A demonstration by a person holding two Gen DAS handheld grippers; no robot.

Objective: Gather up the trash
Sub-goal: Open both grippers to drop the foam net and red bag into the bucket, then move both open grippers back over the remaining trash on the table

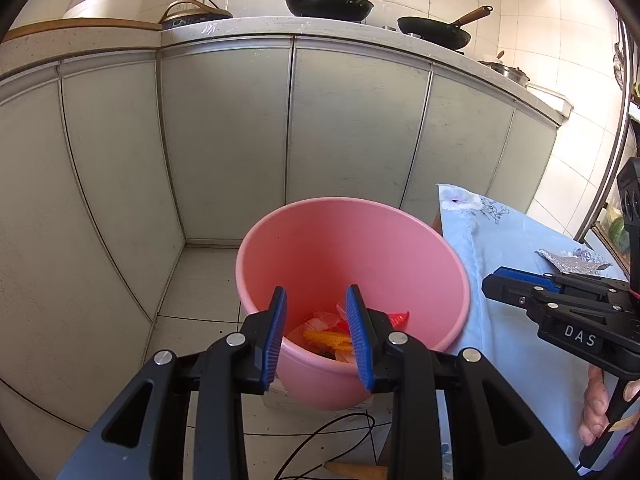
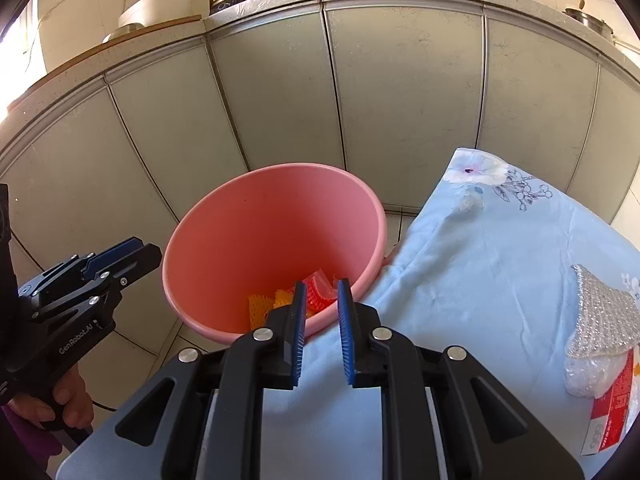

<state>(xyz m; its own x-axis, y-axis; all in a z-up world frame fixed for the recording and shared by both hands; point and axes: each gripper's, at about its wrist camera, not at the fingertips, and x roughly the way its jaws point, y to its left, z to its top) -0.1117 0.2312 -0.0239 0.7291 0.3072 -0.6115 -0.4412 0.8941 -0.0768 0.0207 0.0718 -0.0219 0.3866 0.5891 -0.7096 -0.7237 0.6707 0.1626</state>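
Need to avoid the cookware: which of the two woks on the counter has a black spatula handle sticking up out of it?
The larger wok, on the left in the left wrist view. The smaller wok to its right shows only its own wooden handle.

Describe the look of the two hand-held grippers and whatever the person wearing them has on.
Both the left hand-held gripper and the right hand-held gripper are black, with angular linkage arms, silver round rivets and blue ribbed pads. White lettering marks their sides: "GenRobot.AI" on the left, "DAS" on the right. A purple sleeve shows at the left wrist.
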